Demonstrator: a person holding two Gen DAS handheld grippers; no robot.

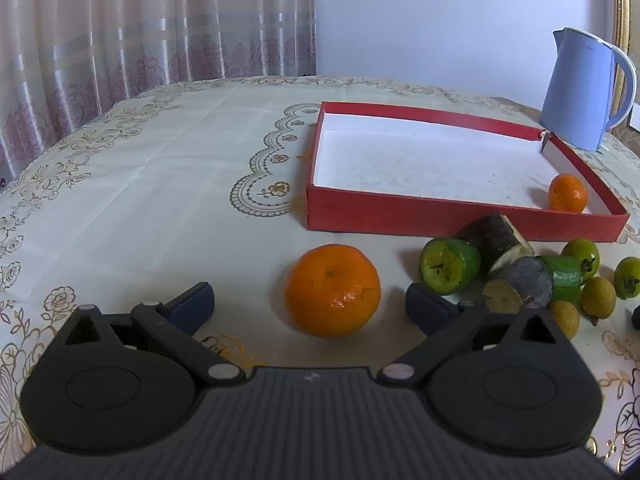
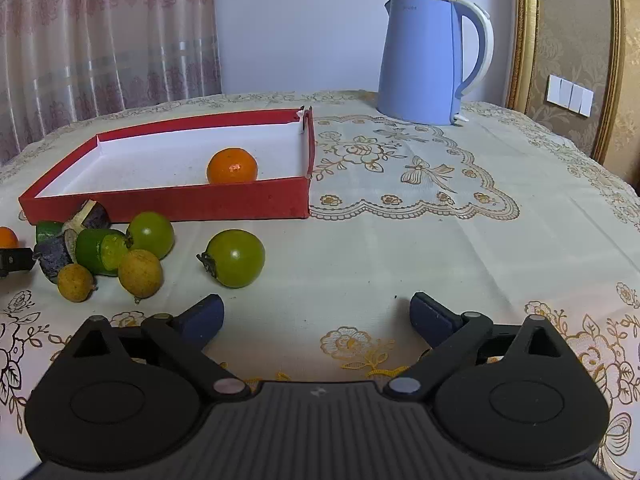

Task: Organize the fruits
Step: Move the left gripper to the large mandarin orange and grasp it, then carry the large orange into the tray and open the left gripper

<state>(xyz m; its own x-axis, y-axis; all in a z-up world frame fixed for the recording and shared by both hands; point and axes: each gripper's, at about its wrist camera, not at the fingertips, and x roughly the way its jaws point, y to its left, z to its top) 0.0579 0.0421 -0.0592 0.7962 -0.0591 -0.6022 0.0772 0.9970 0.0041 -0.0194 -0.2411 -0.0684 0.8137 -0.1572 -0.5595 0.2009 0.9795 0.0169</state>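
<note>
From my remote station, I had the left gripper (image 1: pixel 310 306) poised over the embroidered tablecloth (image 1: pixel 160 184) with its jaws spread wide on either side of a large mandarin (image 1: pixel 333 290), neither blue pad touching the fruit. The right gripper (image 2: pixel 316 316) hung with its jaws also wide apart and nothing between them, only bare cloth, while the nearest green persimmon-like fruit (image 2: pixel 235 258) sat just ahead and to its left. One small mandarin (image 2: pixel 232 167) already lay inside the red shallow box (image 2: pixel 168 202), close to its near wall and towards the corner nearest the blue electric kettle (image 2: pixel 424 60), which stood beyond the box on the table. Outside the box, just beside its near wall, lay the unsorted heap: cut green-skinned pieces (image 1: pixel 450 266), dark purple-skinned chunks (image 1: pixel 520 280), a second green round fruit (image 2: pixel 152 234) and two tan longan-like fruits (image 2: pixel 140 274). I judged the sorting barely begun, with the step in hand being the pick-up of the large mandarin. The next move called for easing the left jaws forward until the pads flanked the fruit's widest part, closing gently so it would not roll away or bruise, then lifting it clear over the box's wall.
</note>
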